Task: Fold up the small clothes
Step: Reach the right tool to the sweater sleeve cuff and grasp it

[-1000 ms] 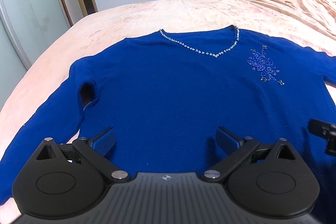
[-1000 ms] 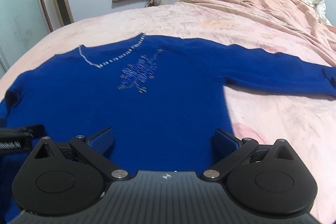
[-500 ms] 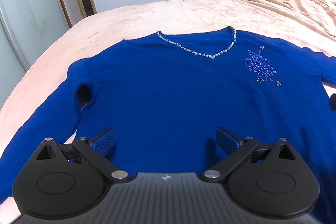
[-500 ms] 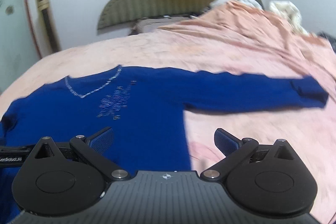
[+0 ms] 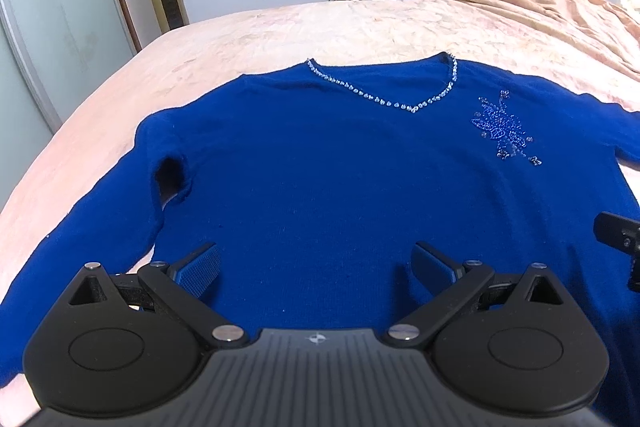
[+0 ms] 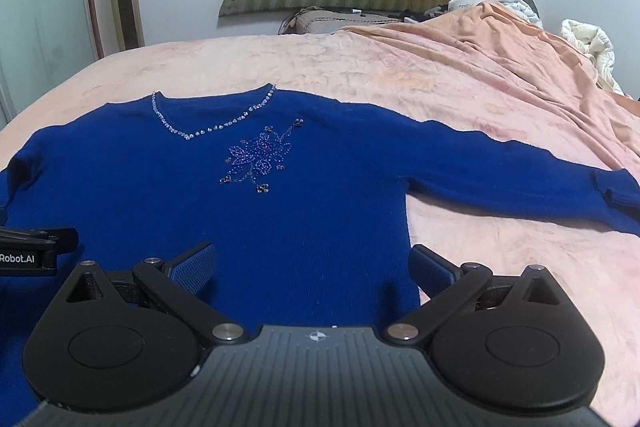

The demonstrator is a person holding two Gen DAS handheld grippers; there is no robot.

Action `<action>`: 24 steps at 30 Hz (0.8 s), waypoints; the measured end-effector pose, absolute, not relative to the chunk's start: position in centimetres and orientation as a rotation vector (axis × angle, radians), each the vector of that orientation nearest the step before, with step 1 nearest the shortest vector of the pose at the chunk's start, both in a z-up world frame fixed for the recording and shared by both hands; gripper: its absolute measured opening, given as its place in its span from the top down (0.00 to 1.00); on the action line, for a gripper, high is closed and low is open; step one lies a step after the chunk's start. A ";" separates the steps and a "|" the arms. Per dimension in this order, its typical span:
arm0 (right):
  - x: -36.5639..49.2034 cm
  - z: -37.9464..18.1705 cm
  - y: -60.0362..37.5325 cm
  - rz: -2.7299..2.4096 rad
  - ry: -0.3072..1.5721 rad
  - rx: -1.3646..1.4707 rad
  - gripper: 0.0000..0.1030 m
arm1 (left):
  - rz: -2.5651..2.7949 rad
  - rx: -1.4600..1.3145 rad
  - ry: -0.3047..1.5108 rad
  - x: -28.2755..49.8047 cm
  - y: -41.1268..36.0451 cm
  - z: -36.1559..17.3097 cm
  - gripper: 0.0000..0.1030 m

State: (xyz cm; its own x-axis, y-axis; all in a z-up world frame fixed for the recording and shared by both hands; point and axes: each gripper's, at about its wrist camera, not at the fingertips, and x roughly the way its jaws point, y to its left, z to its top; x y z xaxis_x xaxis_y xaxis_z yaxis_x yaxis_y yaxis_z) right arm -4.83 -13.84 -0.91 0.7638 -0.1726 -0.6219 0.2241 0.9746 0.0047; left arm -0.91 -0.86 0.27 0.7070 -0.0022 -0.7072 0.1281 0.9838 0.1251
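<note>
While the bed (image 6: 400, 75) gives me a wide pink surface, nearly all of it in the upper half of both frames sits beyond the blue sweater (image 5: 320, 179), and the only bare room beside the garment is at lower right of the right wrist view, below the outstretched sleeve (image 6: 520, 171). My worry is the rumpled peach blanket (image 6: 500, 51) at upper right: a sleeve swung wide could drag into its folds. The sweater lies flat, face up, collar away from me, filling the middle of both frames; its other sleeve (image 5: 80, 227) runs down toward the lower left of the left wrist view, close to the bed's edge, so it might slip off if tugged.

Both tools are spread wide and holding nothing: the left gripper (image 5: 316, 267) hovers over the lower body of the knit, the right gripper (image 6: 312, 267) over the hem's side edge. Pinching only one layer would let the fold slide apart. The beaded flower (image 6: 256, 163) and the beaded neckline (image 5: 384, 95) could snag on a fingertip (image 6: 192, 267).
</note>
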 end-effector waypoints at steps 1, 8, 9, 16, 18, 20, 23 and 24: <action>-4.9 -1.0 -13.7 -0.217 0.668 0.079 0.00 | -0.073 0.171 0.780 -1.0 -0.9 0.3 0.01; -5.1 -1.2 -13.8 -0.213 0.671 0.081 0.00 | -0.051 0.191 0.776 -1.1 -1.0 0.3 0.01; -5.1 -1.2 -13.8 -0.213 0.669 0.083 0.00 | -0.048 0.192 0.777 -1.1 -1.1 0.3 0.01; -5.1 -1.0 -13.9 -0.205 0.650 0.094 0.00 | -0.027 0.205 0.775 -1.1 -1.2 0.1 0.01; -5.2 -1.0 -13.9 -0.198 0.645 0.094 0.00 | -0.024 0.210 0.767 -1.2 -1.2 0.1 0.01; -5.2 -0.9 -13.8 -0.189 0.639 0.094 0.00 | -0.024 0.214 0.763 -1.2 -1.4 0.1 0.01; -5.2 -0.8 -13.8 -0.178 0.631 0.094 0.00 | -0.026 0.219 0.765 -1.2 -1.5 -0.1 0.01; -5.2 -0.8 -13.8 -0.174 0.628 0.095 0.00 | -0.026 0.219 0.766 -1.2 -1.5 -0.1 0.01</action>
